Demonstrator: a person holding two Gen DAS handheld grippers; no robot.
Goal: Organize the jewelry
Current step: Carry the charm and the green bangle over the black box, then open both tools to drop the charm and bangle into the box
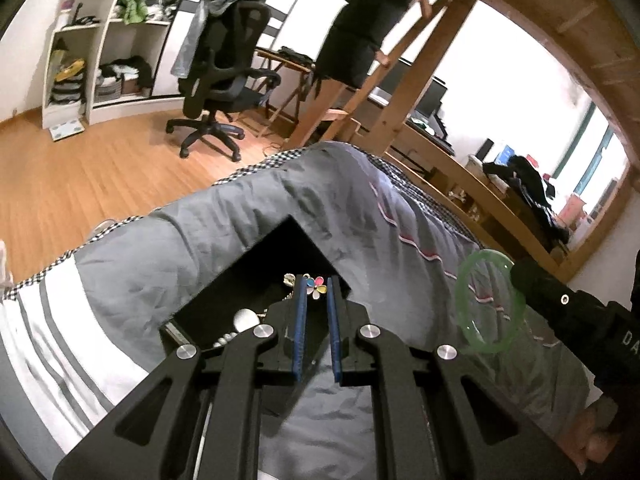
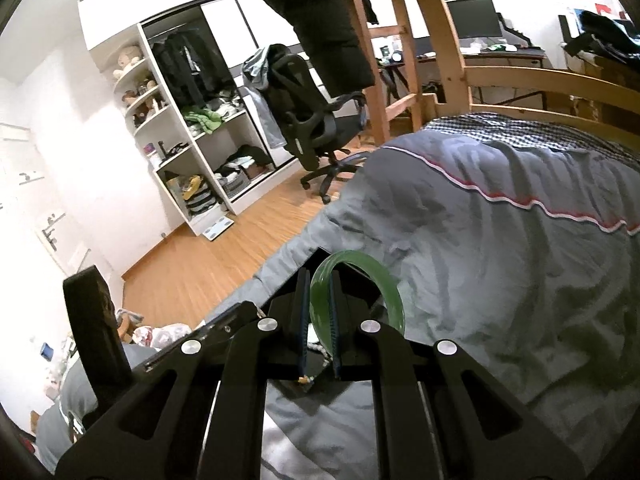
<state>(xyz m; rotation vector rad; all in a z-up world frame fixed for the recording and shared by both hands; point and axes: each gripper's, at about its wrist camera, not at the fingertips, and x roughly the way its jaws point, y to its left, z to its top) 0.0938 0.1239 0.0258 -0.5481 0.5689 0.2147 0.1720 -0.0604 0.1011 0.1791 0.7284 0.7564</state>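
My left gripper (image 1: 316,280) hangs over an open black jewelry box (image 1: 240,276) on the grey quilt. It is shut on a small many-coloured flower charm (image 1: 317,286) at its tips. Pearls (image 1: 226,338) and a pale oval piece (image 1: 245,317) lie in the box. To its right my right gripper (image 1: 520,280) holds a green bangle (image 1: 460,300) above the quilt. In the right wrist view that gripper (image 2: 320,276) is shut on the bangle (image 2: 320,308), which stands upright between the pads. The box's far corner (image 2: 320,254) lies just beyond it.
The grey striped quilt (image 1: 320,200) covers a bed with a wooden frame and ladder (image 1: 400,92). A person in dark clothes (image 1: 360,20) stands by the ladder. An office chair (image 1: 224,80), white shelves (image 1: 100,40) and a cluttered desk (image 1: 432,120) stand around the wooden floor.
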